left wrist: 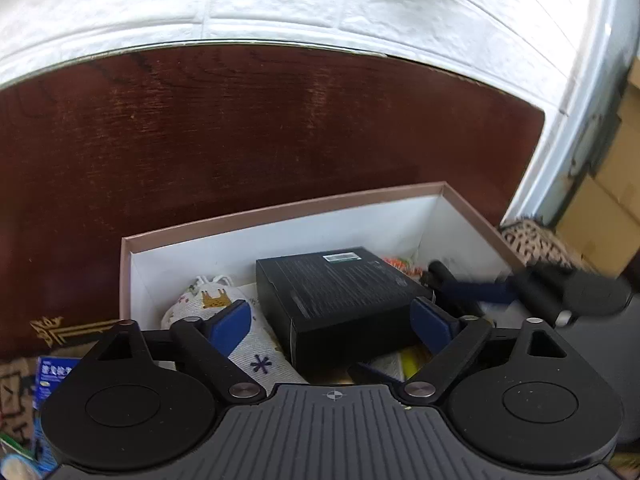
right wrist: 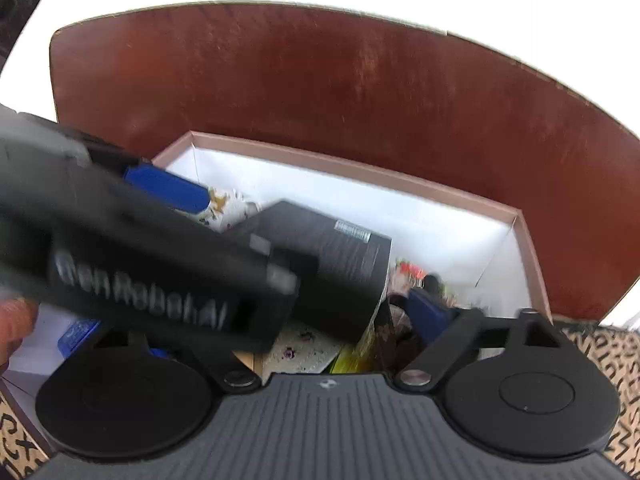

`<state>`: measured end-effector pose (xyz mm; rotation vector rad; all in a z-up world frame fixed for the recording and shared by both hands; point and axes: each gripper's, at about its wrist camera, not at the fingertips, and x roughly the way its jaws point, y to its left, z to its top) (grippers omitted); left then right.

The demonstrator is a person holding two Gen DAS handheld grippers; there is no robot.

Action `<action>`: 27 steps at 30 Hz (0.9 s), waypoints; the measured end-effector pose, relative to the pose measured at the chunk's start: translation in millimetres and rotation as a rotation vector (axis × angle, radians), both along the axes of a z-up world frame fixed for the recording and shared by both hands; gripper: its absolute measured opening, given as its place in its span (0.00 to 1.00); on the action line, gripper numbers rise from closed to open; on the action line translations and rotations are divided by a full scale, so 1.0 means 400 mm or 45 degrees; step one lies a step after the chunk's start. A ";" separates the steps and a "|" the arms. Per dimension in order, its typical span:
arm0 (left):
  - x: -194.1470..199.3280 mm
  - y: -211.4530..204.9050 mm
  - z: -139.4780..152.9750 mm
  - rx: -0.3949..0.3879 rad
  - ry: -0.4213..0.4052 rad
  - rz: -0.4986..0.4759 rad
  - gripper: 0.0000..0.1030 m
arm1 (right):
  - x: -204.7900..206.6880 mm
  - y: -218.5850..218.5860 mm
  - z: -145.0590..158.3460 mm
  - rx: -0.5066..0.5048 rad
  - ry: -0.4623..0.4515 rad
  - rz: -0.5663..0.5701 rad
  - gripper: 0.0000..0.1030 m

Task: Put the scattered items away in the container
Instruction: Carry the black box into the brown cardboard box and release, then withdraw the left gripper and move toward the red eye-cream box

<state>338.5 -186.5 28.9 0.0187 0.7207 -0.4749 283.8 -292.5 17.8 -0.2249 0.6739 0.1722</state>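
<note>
Mostly done, I judge: black box [left wrist: 340, 296] and pouch [left wrist: 224, 320] lie in the container [left wrist: 280, 208]; left gripper [left wrist: 332, 316] spread, holding nothing; right gripper [right wrist: 332, 320] seemingly released too; blue packet [left wrist: 52, 372] at eight o'clock remains outside.

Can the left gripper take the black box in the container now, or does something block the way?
Probably yes. The left gripper is open, its blue fingers on either side of the black box, which lies on top in the container. Nothing lies between them. The right gripper reaches in beside it, apparently apart.
</note>
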 end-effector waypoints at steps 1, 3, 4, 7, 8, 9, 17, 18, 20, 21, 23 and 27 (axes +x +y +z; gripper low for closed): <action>-0.004 0.004 -0.001 0.001 -0.005 0.013 0.97 | -0.008 0.005 0.001 -0.017 -0.008 -0.007 0.97; -0.014 0.014 0.000 -0.014 0.000 0.016 0.98 | -0.022 0.012 0.002 -0.033 -0.007 -0.015 0.98; -0.021 0.020 0.000 -0.024 0.004 0.017 0.98 | -0.029 0.013 0.002 -0.030 0.002 -0.013 0.99; -0.052 0.033 0.002 -0.032 -0.010 0.030 0.98 | -0.053 0.019 0.007 -0.018 0.010 -0.006 0.99; -0.065 0.036 0.003 -0.028 -0.018 0.036 0.98 | -0.064 0.022 0.012 -0.016 0.005 -0.011 0.99; -0.079 0.039 0.007 -0.026 -0.024 0.043 0.98 | -0.071 0.025 0.019 -0.011 -0.001 -0.016 0.99; -0.205 0.084 0.051 -0.057 -0.076 0.100 0.99 | -0.159 0.069 0.072 0.047 -0.073 0.008 1.00; -0.222 0.090 0.058 -0.060 -0.088 0.105 0.99 | -0.176 0.074 0.079 0.055 -0.088 0.015 1.00; -0.261 0.102 0.072 -0.058 -0.117 0.117 1.00 | -0.209 0.085 0.094 0.073 -0.114 0.031 1.00; -0.278 0.105 0.079 -0.054 -0.132 0.125 1.00 | -0.225 0.090 0.100 0.082 -0.125 0.038 1.00; -0.316 0.114 0.093 -0.045 -0.165 0.142 1.00 | -0.255 0.103 0.109 0.103 -0.144 0.048 1.00; -0.387 0.135 0.110 -0.039 -0.211 0.165 1.00 | -0.310 0.130 0.122 0.147 -0.173 0.080 1.00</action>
